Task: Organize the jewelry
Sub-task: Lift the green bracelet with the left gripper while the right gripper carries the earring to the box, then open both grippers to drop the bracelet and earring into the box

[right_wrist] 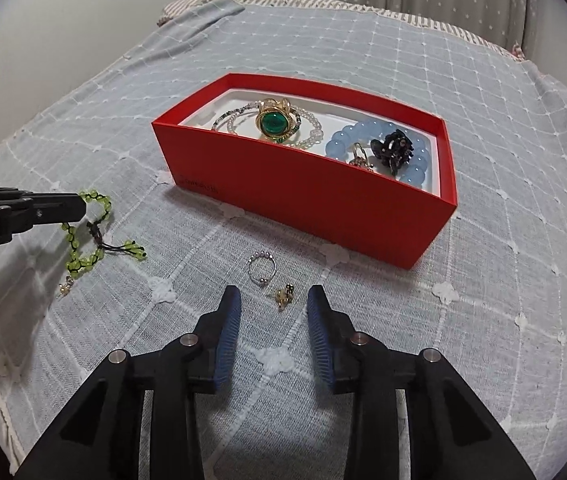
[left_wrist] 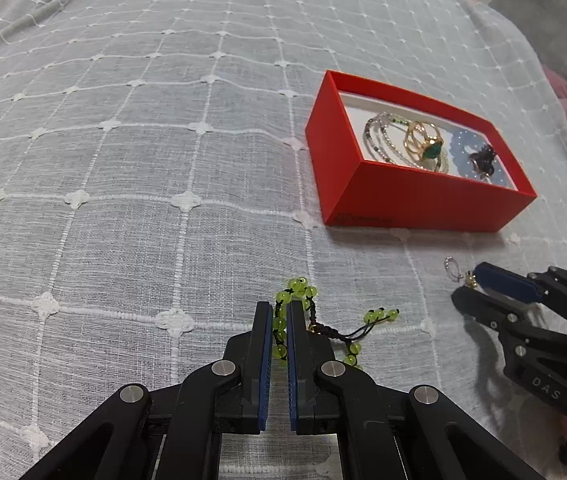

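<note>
Lying dead ahead between wide right jaws, earring and ring well short of box; left jaws pinching green bracelet narrowly.

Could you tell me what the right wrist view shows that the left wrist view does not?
Only the right wrist view shows the small gold earring between the open right gripper fingers, and the silver ring whole. Only the left wrist view shows the left gripper fingers closed on the green bead bracelet. Both show the red box holding the green-stone ring and blue bead bracelet.
</note>
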Tool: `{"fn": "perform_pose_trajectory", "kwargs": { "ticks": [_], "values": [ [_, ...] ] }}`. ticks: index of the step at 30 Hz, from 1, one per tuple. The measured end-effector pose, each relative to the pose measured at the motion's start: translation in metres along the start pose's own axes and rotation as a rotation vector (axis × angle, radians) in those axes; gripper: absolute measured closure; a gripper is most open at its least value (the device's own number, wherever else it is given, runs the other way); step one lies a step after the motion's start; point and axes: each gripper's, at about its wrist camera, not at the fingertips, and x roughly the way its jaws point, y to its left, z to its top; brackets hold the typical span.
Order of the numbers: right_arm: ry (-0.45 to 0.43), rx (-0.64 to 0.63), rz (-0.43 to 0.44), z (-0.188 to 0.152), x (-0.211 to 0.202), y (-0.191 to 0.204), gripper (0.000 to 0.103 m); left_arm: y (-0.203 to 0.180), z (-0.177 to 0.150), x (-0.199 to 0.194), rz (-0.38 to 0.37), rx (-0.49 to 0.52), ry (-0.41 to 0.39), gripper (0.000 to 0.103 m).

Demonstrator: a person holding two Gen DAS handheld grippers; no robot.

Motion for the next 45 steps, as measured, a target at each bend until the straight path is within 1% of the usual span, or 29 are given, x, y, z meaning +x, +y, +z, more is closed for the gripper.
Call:
{"fn": "perform_pose_trajectory", "kwargs": {
  "ticks": [1,2,3,6,12,20,24,32,37,41,45],
  "values": [
    [0.000,-0.001,0.005,0.001,0.001,0.000,0.079,-0.001,0.000,0.000,-0.001,0.001,0.000,0.102],
    [0.003,-0.002,0.019,0.001,0.001,-0.001,0.090,-0.002,0.000,0.000,-0.001,0.003,0.000,0.102],
    [0.004,-0.005,0.025,0.002,0.002,-0.001,0.093,-0.003,0.001,0.000,-0.001,0.005,-0.002,0.102],
    [0.004,-0.014,0.023,0.002,0.001,0.001,0.096,-0.008,0.003,-0.003,-0.006,0.009,-0.010,0.102],
    [-0.007,0.003,0.034,0.001,-0.009,-0.002,0.096,-0.019,0.011,-0.015,-0.043,0.018,-0.061,0.102],
    [-0.069,0.050,0.045,0.007,-0.038,-0.013,0.096,-0.035,0.029,-0.029,-0.103,0.012,-0.132,0.102],
    [-0.100,0.074,0.049,0.012,-0.049,-0.018,0.096,-0.044,0.041,-0.035,-0.149,-0.005,-0.172,0.102],
    [-0.160,0.143,0.040,0.027,-0.063,-0.032,0.096,-0.067,0.063,-0.048,-0.233,-0.015,-0.260,0.102],
    [-0.195,0.188,0.024,0.038,-0.066,-0.045,0.096,-0.073,0.076,-0.045,-0.274,-0.034,-0.306,0.102],
    [-0.201,0.212,0.012,0.044,-0.063,-0.052,0.096,-0.070,0.082,-0.036,-0.282,-0.055,-0.317,0.102],
    [-0.194,0.215,-0.001,0.048,-0.055,-0.054,0.096,-0.064,0.084,-0.011,-0.206,-0.073,-0.277,0.102]
  ]
}}
